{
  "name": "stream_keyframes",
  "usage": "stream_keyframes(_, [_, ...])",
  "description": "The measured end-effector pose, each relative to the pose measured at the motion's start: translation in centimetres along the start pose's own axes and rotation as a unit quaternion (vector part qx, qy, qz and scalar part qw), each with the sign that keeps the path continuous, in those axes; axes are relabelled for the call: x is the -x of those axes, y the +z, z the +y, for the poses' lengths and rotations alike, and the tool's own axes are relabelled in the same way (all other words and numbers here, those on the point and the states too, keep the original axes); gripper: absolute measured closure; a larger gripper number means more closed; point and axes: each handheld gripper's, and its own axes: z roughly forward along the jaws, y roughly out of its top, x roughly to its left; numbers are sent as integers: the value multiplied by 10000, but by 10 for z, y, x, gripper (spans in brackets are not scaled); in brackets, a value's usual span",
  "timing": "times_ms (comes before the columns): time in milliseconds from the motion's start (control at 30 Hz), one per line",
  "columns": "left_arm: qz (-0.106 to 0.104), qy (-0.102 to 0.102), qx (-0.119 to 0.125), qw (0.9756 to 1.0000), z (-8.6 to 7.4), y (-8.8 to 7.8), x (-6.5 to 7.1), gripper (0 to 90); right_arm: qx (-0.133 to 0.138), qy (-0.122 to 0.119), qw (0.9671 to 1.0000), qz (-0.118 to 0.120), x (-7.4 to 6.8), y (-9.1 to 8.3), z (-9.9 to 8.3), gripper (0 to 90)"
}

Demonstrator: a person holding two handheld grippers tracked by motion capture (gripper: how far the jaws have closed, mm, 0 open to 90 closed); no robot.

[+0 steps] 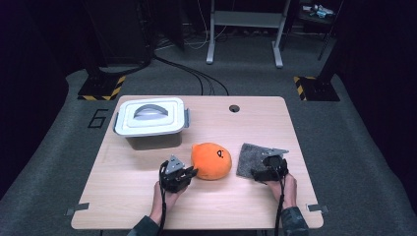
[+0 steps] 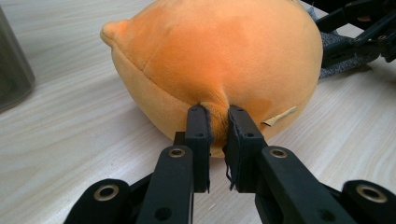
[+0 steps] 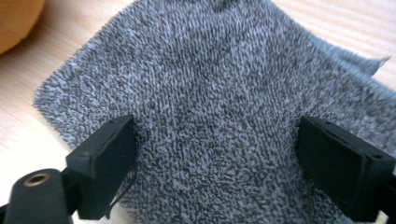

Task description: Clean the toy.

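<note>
Near the middle of the tabletop (image 1: 123, 196), just right of the white lidded box (image 1: 151, 119), sits the orange plush toy (image 1: 211, 160), round and squashy, touching nothing but wood. Left tongs (image 2: 217, 122) pressed together on a pinch of the toy's fabric low on its near side, jaws almost meeting with a fold of orange pile bunched between them. Soft and light by the look of it; likely to sag and swing from so small a pinch, yet unlikely to slip, since the nap grips well. Safer hold probably deeper into the body or along the seam, not on the little paper tag (image 2: 279, 116) sticking out at the side.

Right of the toy lies a grey fleecy cloth (image 3: 210, 107), flat and limp, one corner slightly lifted. Right tongs (image 3: 217, 154) spread wide just above it, jaws standing to either side, pinching nothing. Cloth bound to drape and fold once lifted; best taken at an edge or a corner, with a scoop of pile gathered between the pads.
</note>
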Motion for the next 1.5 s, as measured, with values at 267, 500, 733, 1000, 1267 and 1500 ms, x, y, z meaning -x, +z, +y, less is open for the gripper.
stream_keyframes(267, [23, -1, -3, 10000, 0, 0, 0, 800, 167, 121, 9998, -43, 1, -3, -2, 446])
stream_keyframes(500, [-7, -10, -19, 10000, 1, 1, 0, 807, 258, 209, 9994, 13, 3, -6, -3, 668])
stream_keyframes(733, [-58, -29, 2, 10000, 2, 1, -1, 813, 362, 240, 9990, 136, 8, -12, -6, 718])
stream_keyframes(1000, [-103, 16, -71, 9999, 3, 1, -3, 811, 626, 376, 9967, 368, 8, -28, -1, 719])
stream_keyframes(1267, [-103, -39, -64, 9999, 4, 2, -2, 809, 824, 251, 9939, 686, 0, -42, 17, 715])
stream_keyframes(1500, [-99, 50, -127, 9999, 6, 2, -2, 809, 1017, 102, 9903, 942, -10, -55, 38, 715])
